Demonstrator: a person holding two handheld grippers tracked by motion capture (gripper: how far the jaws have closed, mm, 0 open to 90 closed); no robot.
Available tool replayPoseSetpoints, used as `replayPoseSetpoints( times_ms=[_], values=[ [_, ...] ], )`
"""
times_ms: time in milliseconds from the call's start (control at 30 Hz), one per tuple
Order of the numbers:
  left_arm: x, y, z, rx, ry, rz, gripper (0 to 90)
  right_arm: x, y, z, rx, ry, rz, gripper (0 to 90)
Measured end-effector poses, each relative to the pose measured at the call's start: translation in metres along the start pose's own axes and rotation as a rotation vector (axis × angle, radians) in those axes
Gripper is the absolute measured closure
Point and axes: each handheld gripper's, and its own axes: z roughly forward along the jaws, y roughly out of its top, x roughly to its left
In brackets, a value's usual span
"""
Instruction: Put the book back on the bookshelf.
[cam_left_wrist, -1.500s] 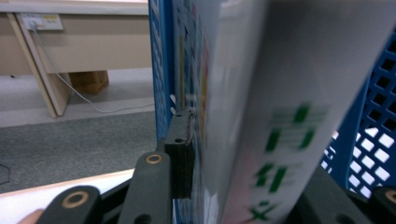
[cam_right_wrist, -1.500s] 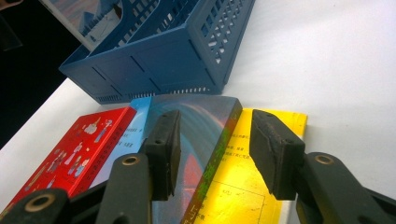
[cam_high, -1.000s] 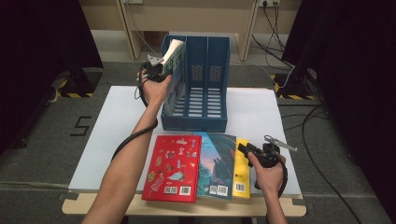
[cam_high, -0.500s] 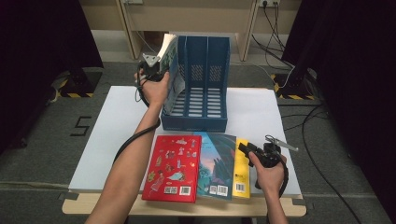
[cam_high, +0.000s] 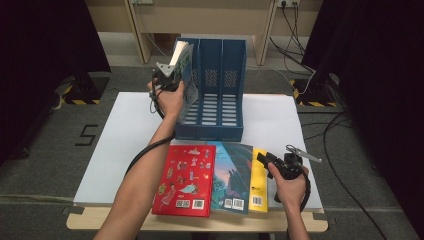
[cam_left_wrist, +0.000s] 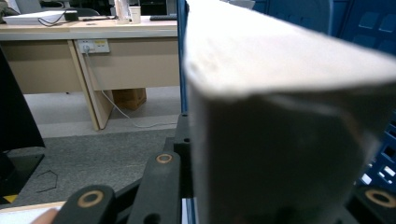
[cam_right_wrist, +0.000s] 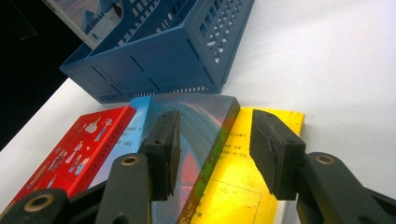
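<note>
My left gripper (cam_high: 172, 75) is shut on a thick book (cam_high: 183, 61), held upright at the left slot of the blue file rack (cam_high: 216, 95). The book's pale page edge (cam_left_wrist: 289, 116) looms close between the jaws in the left gripper view. A red book (cam_high: 185, 179), a teal book (cam_high: 233, 176) and a yellow book (cam_high: 258, 180) lie side by side at the table's front. My right gripper (cam_high: 267, 162) hovers open over the yellow book's right side; in the right gripper view its pads (cam_right_wrist: 164, 144) straddle the teal book's edge (cam_right_wrist: 212, 149) and yellow book (cam_right_wrist: 233, 186) without touching.
The white table top (cam_high: 125, 140) has bare room left of the rack and right of it (cam_high: 272, 125). A wooden desk (cam_left_wrist: 70, 56) stands beyond the table. Cables (cam_high: 340, 165) run across the floor at right.
The left gripper has carried the book a little to the right, closer against the rack's left slot. The right gripper has stayed where it was.
</note>
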Motion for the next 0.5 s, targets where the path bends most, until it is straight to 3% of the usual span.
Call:
replayPoseSetpoints(
  times_ms=[167, 267, 500],
  values=[
    [0.003, 0.002, -0.003, 0.008, 0.005, -0.005, 67.6, 0.001, 0.0, -0.001, 0.004, 0.002, 0.002, 53.8],
    [0.008, 0.002, -0.007, 0.021, -0.019, -0.048, 58.7, 0.002, 0.001, -0.002, 0.003, 0.001, 0.003, 53.8],
    [0.01, 0.0, -0.016, 0.046, -0.068, -0.062, 44.7, 0.005, 0.001, -0.001, 0.004, 0.001, -0.01, 53.6]
  ],
)
